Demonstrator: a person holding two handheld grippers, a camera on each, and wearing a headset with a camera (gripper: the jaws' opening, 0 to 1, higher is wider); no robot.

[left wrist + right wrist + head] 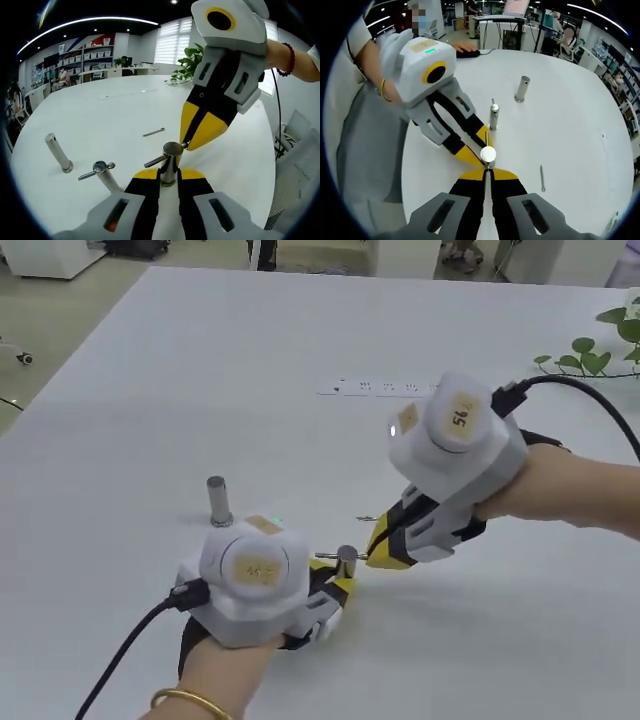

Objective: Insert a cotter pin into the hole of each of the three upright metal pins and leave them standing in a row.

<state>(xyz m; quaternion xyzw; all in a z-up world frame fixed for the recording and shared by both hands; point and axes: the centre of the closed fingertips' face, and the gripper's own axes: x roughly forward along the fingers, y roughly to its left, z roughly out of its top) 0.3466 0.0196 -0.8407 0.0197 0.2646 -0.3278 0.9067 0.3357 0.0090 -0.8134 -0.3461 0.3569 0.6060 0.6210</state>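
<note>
- Nearest the head camera, the left claw (338,588) sat low at the near side, its jaws clamped on the lower shaft of the first metal pin (170,162), which stood upright on the worktop.
- White and broad, the worktop (200,370) stretched far beyond. A power strip (385,388) lay flat toward its far side and a leafy plant (597,362) stood at the far right.
- Angled in from the right, the right claw (375,553) had its jaws pressed together on the ring end of the held cotter pin (154,161). Its yellow tips sat just beside the top of the first metal pin.
- Left of the left claw, the second metal pin (105,176) stood with a seated cotter pin (87,175) across its top. The right gripper view showed it upright.
- Farther left and farther off, the bare metal pin (59,152) stood upright, apart from the other two.
- Level through the hole near the top of the first metal pin, the held cotter pin had its thin end poking out on the left side.
- Smallest of all, a loose cotter pin (153,132) lay flat on the worktop, a little beyond the two claws.
</note>
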